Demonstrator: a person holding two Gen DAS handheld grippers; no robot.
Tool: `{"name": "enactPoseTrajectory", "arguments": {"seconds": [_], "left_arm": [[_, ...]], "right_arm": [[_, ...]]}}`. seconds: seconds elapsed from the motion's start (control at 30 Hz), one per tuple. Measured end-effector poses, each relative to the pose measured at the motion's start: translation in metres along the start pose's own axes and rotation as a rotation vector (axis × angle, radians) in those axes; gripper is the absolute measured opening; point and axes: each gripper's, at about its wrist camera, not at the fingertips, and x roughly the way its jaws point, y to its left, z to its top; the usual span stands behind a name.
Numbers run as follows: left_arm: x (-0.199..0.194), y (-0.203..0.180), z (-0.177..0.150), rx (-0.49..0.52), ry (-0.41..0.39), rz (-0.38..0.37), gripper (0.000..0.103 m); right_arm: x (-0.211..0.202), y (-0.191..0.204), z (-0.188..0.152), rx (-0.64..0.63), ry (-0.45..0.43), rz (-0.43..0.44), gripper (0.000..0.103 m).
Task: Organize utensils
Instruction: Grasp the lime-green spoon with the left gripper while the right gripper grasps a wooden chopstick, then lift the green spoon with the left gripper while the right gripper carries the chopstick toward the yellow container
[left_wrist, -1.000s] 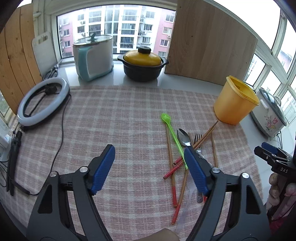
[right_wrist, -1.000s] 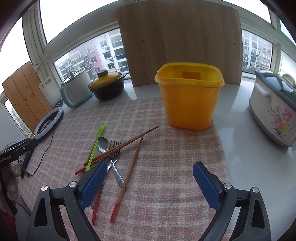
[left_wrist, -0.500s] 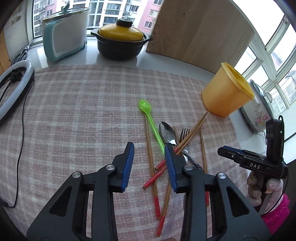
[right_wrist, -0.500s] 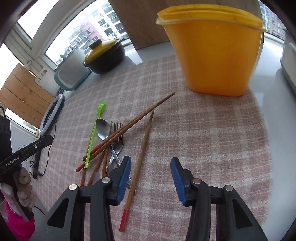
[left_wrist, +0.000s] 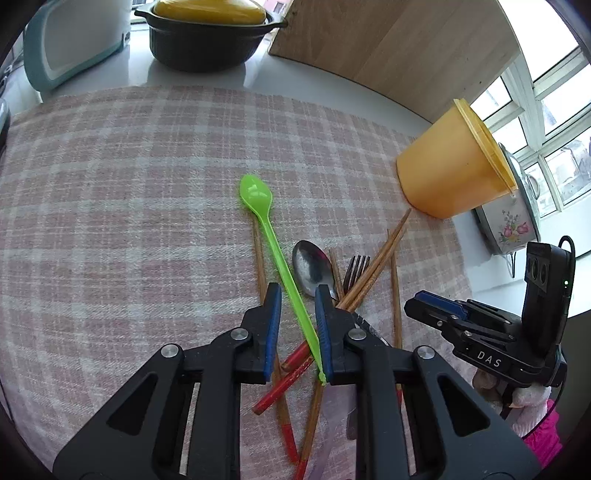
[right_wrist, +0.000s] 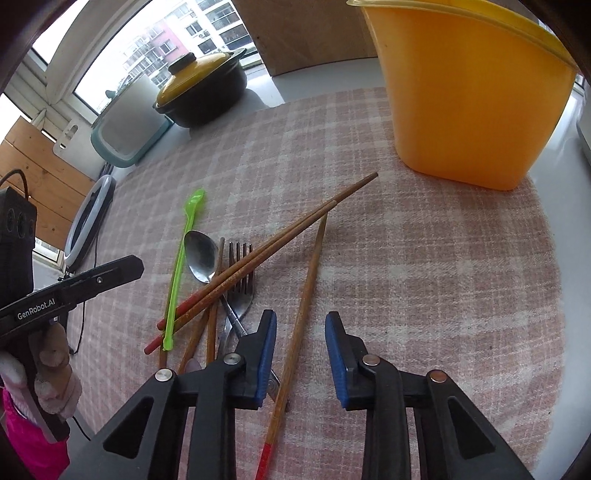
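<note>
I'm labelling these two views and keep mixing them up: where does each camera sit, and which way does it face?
Left wrist: sits on the left hand-held gripper, looking steeply down along its fingers at the green spoon between them; the right hand-held gripper and its hand show at right.
Right wrist: sits on the right hand-held gripper, looking down at a chopstick between its fingers; the left hand-held gripper and hand show at left.
Shared: utensil pile, yellow bin, checked cloth, pot.

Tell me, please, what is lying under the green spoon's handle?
Under the green spoon lie a wooden chopstick and, near its tail, red-tipped chopsticks. The left gripper hides part of that crossing.
</note>
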Motion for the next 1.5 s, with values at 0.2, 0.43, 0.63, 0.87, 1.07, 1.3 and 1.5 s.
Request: {"name": "enactPoseTrajectory", "arguments": {"seconds": [0.2, 0.43, 0.63, 0.87, 1.07, 1.3, 1.5], "left_arm": [[0.019, 0.007, 0.007, -0.05, 0.054, -0.021, 0.018], [0.033, 0.007, 0.014, -0.052, 0.079, 0.005, 0.018], [0.037, 0.012, 0.019, -0.053, 0.085, 0.008, 0.017], [0.037, 0.014, 0.021, -0.059, 0.073, 0.008, 0.01], [0.026, 0.02, 0.018, -0.065, 0.043, 0.02, 0.002], [0.008, 0.033, 0.016, -0.071, 0.014, 0.03, 0.001], [0.002, 0.038, 0.014, -0.065, 0.003, 0.047, 0.001]], "right_arm": [[0.008, -0.001, 0.002, 0.022, 0.029, 0.014, 0.026], [0.018, 0.001, 0.005, 0.035, 0.047, 0.007, 0.025], [0.023, 0.006, 0.01, 0.024, 0.051, -0.025, 0.023], [0.026, 0.014, 0.012, -0.047, 0.057, -0.09, 0.007], [0.025, 0.008, 0.012, -0.024, 0.063, -0.043, 0.004], [0.009, -0.006, 0.003, 0.03, 0.034, 0.024, 0.004], [-0.002, -0.013, -0.006, 0.04, 0.018, 0.02, 0.004]]}}
